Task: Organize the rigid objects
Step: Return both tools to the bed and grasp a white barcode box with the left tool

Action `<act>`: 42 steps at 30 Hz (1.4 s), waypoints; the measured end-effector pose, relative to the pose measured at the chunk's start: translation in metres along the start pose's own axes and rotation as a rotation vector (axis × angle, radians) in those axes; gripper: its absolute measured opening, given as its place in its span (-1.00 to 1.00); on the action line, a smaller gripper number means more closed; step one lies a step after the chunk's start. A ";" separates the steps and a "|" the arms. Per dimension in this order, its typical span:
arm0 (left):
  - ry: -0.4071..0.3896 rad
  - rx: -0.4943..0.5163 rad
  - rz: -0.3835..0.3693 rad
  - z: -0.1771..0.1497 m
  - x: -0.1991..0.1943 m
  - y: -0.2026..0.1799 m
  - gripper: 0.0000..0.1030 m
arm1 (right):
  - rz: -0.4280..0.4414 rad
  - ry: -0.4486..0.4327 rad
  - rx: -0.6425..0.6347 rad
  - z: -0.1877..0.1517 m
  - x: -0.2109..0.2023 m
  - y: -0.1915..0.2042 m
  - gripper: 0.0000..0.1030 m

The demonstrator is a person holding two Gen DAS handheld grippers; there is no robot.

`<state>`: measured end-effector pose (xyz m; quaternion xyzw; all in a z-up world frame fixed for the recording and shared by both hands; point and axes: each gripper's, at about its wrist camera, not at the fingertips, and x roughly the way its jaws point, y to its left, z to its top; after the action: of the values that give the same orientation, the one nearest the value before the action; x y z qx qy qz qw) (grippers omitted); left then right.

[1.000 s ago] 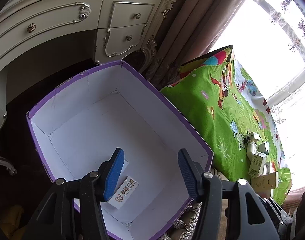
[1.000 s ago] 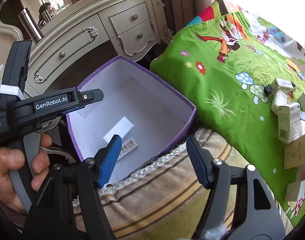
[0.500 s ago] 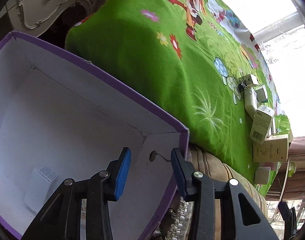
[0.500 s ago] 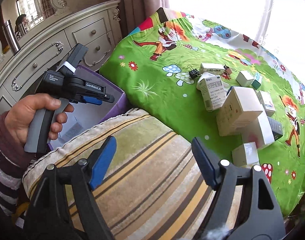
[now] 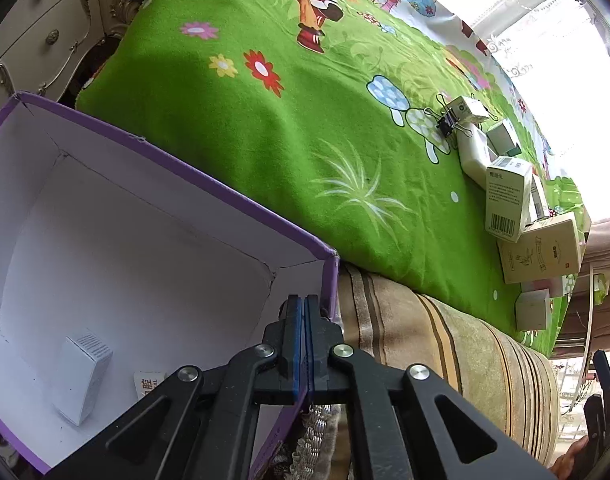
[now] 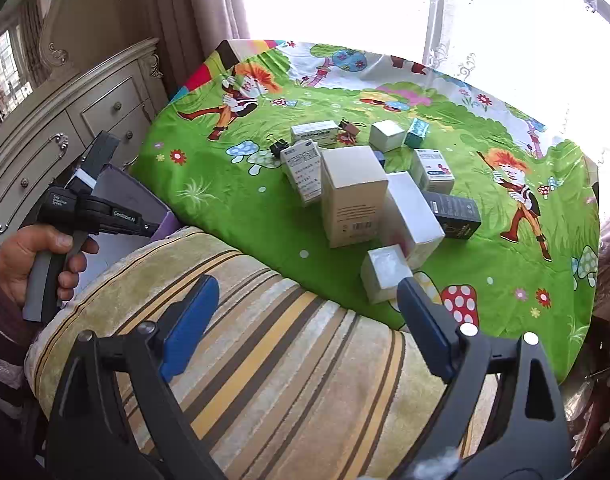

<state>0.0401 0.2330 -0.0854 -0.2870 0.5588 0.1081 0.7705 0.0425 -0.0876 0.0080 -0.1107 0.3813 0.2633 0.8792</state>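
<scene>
A purple box (image 5: 185, 168) with a white inside stands left of the bed and holds a small white carton (image 5: 83, 376) and a labelled pack (image 5: 147, 384). My left gripper (image 5: 303, 300) is shut on the box's right wall near its corner. The same left gripper (image 6: 153, 228) shows in the right wrist view, held by a hand (image 6: 29, 256). My right gripper (image 6: 307, 284) hovers over a striped cushion (image 6: 265, 340); its jaws are opening wide with nothing between them. Just beyond its right fingertip lies a small white box (image 6: 385, 274), at the front of a pile with a tall beige box (image 6: 353, 196).
Several more cartons, a black box (image 6: 453, 210) and a binder clip (image 6: 279, 147) lie on the green cartoon bedspread (image 6: 225, 200). A cream dresser (image 6: 85, 120) stands behind the purple box. Curtains and a bright window back the bed.
My left gripper moved from over the box's inside to its right wall and closed there. My right gripper swung right, away from the box towards the cartons, and its jaws spread wider.
</scene>
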 end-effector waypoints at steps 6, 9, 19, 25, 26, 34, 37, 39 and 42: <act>-0.150 0.000 0.013 -0.014 -0.039 -0.018 -0.22 | -0.073 -0.020 0.097 -0.007 -0.001 -0.038 0.96; -0.215 0.024 -0.012 -0.017 -0.052 -0.032 -0.06 | -0.089 0.022 0.132 -0.008 0.004 -0.053 0.96; -0.193 0.164 -0.179 -0.014 -0.063 -0.089 0.08 | -0.061 0.078 0.140 -0.016 0.016 -0.070 0.96; -0.134 0.095 -0.310 -0.001 -0.043 -0.110 0.08 | -0.018 0.087 0.152 -0.018 0.022 -0.074 0.95; -0.128 0.081 -0.319 0.003 -0.039 -0.112 0.08 | -0.010 0.091 0.155 -0.018 0.024 -0.074 0.94; -0.076 -0.027 -0.385 0.041 -0.005 -0.126 0.08 | 0.010 0.065 0.138 -0.001 0.026 -0.075 0.92; -0.051 -0.047 -0.395 0.054 0.010 -0.130 0.15 | 0.006 0.046 0.070 0.015 0.028 -0.066 0.92; -0.043 -0.068 -0.387 0.061 0.017 -0.130 0.27 | 0.001 0.040 0.019 0.027 0.033 -0.057 0.92; -0.033 -0.086 -0.405 0.069 0.025 -0.131 0.38 | -0.001 0.037 -0.036 0.043 0.044 -0.046 0.92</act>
<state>0.1677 0.1619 -0.0518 -0.4244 0.4719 -0.0204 0.7725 0.1189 -0.0920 0.0048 -0.1315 0.3926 0.2678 0.8700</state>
